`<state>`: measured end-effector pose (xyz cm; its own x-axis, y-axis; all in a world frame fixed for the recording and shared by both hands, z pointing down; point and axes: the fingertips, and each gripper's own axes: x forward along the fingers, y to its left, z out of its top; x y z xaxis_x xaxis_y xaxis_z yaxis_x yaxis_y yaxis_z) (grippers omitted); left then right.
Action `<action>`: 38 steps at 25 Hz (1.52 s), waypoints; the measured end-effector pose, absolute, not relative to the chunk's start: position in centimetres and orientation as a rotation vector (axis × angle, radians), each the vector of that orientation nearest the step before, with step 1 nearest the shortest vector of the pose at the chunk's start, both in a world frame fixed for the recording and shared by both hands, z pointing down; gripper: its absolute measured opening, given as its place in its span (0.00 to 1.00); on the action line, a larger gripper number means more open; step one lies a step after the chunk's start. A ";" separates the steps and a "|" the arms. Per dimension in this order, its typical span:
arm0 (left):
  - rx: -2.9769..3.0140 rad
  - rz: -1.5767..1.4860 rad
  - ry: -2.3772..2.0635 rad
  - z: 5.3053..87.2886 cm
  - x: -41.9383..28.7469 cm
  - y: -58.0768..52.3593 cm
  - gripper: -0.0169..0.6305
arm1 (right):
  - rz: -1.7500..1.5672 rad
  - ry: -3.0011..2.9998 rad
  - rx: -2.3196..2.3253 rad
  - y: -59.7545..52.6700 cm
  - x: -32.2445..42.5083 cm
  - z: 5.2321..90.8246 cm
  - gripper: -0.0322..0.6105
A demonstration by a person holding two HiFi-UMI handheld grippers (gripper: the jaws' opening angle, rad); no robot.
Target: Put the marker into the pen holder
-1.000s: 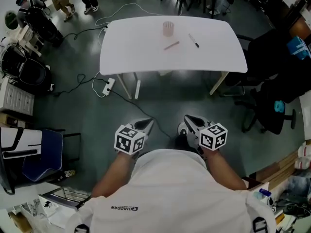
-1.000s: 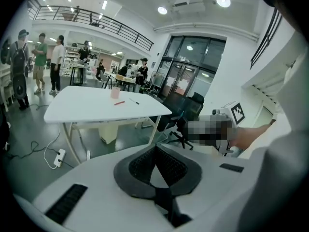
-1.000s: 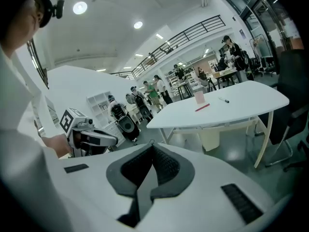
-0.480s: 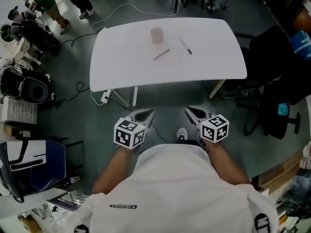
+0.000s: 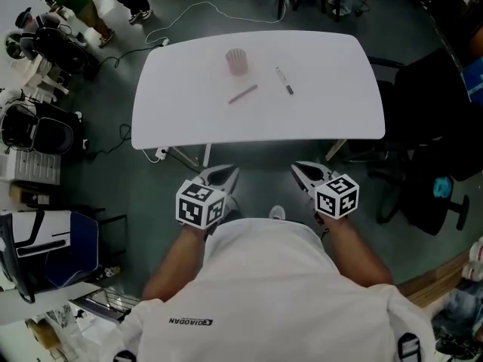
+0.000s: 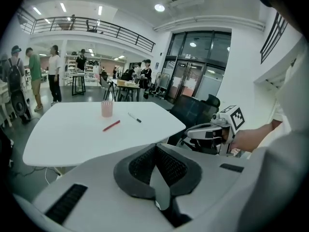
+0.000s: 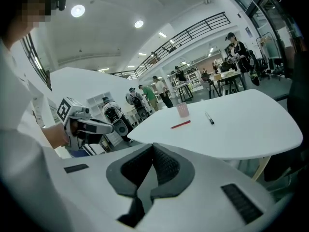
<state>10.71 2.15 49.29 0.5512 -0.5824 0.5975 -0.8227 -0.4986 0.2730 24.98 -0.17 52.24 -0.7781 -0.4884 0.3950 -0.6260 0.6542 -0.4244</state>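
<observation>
Two grippers, both clenched with nothing held. The left gripper (image 5: 221,178) and right gripper (image 5: 308,173) are held low, short of the near edge of the desk (image 5: 332,111), and neither is over it. Each gripper view shows its own jaws pressed together and empty.

All three items sit on the desk, well ahead of both grippers:
- marker (image 5: 284,81): white barrel with a dark end, lying flat. It is ahead of the right gripper and a little to its left. From the left gripper it is ahead and clearly to the right. The right gripper is the nearer one.
- holder (image 5: 236,60): pinkish, translucent, upright. It is farther off than the marker and to its left, near it but not touching.
- red pen (image 5: 243,94): lying flat, left of the marker and just on the near side of the holder. Judged not to be the task's thing, though this cannot be ruled out.

Key relation: the marker's long axis runs nearly straight away from the right gripper. The far end leans slightly left and the dark end points toward the gripper.

Judgement: a straight forward reach with the right gripper would arrive along the barrel. The jaws would need to open and straddle the barrel across its width. From there the holder lies forward and to the left. The task is not begun and the marker is untouched.
</observation>
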 end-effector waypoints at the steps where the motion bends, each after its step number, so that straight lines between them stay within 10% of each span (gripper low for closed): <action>1: 2.249 0.598 -1.135 49.2 10.9 2.0 0.07 | 0.821 -2.626 0.897 -0.6 25.2 52.4 0.08; 38: 2.263 0.702 -0.904 56.6 -7.7 -25.1 0.07 | 0.663 -2.164 1.265 -27.8 15.5 60.2 0.08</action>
